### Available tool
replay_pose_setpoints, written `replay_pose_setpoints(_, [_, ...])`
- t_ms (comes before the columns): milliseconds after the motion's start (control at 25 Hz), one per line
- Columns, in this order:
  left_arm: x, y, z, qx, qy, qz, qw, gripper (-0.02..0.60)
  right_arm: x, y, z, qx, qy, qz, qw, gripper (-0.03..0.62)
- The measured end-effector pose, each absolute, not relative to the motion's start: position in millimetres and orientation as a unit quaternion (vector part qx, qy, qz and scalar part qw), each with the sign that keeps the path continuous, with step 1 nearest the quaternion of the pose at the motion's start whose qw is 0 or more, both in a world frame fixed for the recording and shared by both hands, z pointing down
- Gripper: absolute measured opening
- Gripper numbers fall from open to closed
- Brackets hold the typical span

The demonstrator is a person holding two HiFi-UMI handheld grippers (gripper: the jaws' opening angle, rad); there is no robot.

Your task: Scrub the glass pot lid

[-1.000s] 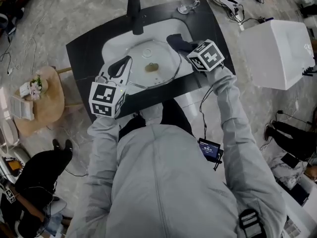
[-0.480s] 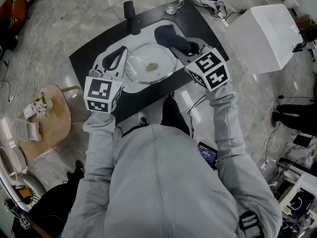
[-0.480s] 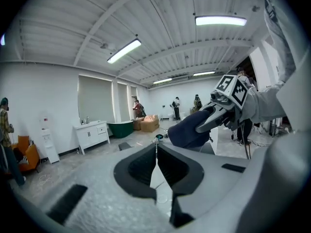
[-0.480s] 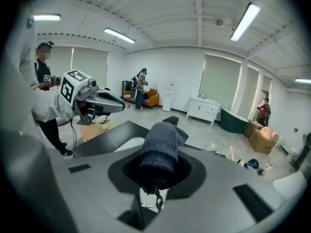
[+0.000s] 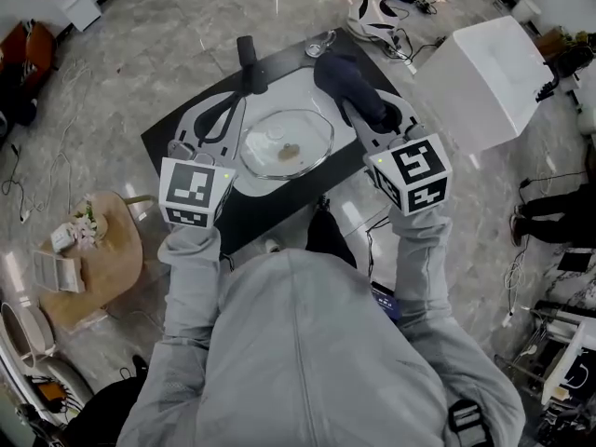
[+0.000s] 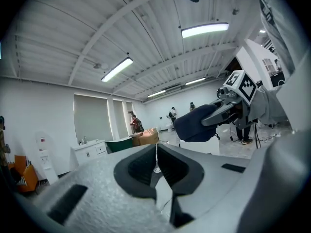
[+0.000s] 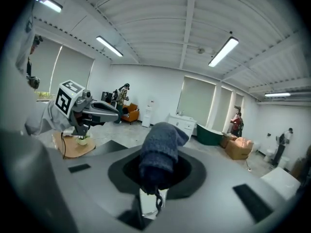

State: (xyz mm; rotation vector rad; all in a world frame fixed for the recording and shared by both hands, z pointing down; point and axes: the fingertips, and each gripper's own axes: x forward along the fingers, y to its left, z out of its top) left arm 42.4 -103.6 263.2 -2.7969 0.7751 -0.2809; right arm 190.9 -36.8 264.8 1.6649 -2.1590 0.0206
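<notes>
The glass pot lid (image 5: 287, 143) lay in the white sink basin (image 5: 279, 89), and its whole top was open from above. Room at its sides was tight. Just left of the lid, the left hand-held gripper (image 5: 233, 108) lay over the basin's rim with its jaws together. Just right of the lid and a little beyond it, the right hand-held gripper (image 5: 365, 110) was clamped on a bulky dark cloth (image 5: 349, 80). Beyond the lid a black tap (image 5: 250, 61) stood upright at the far edge of the counter (image 5: 177, 136), with a small glass thing (image 5: 321, 43) to its right. On the near side of the lid ran a bare strip of counter. Well right of the lid a white box (image 5: 484, 77) stood on the floor.
</notes>
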Motion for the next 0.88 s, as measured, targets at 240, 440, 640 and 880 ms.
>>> replay_pose_setpoints(240, [43, -95, 241, -0.957, 0.245, -0.08, 0.135, 0.029, 176, -23, 237, 0.604, -0.773, -0.02, 0.194, 0.074])
replay_pose_setpoints(440, [40, -90, 228, -0.957, 0.236, -0.071, 0.151, 0.029, 167, -16, 219, 0.617, -0.762, -0.05, 0.19, 0.074])
replay_pose_setpoints(640, [35, -89, 217, -0.957, 0.235, -0.065, 0.16, 0.029, 159, -7, 207, 0.62, -0.761, -0.06, 0.179, 0.074])
replay_pose_setpoints(880, [33, -83, 212, -0.958, 0.23, -0.061, 0.163, 0.029, 150, -4, 205, 0.617, -0.766, -0.056, 0.174, 0.072])
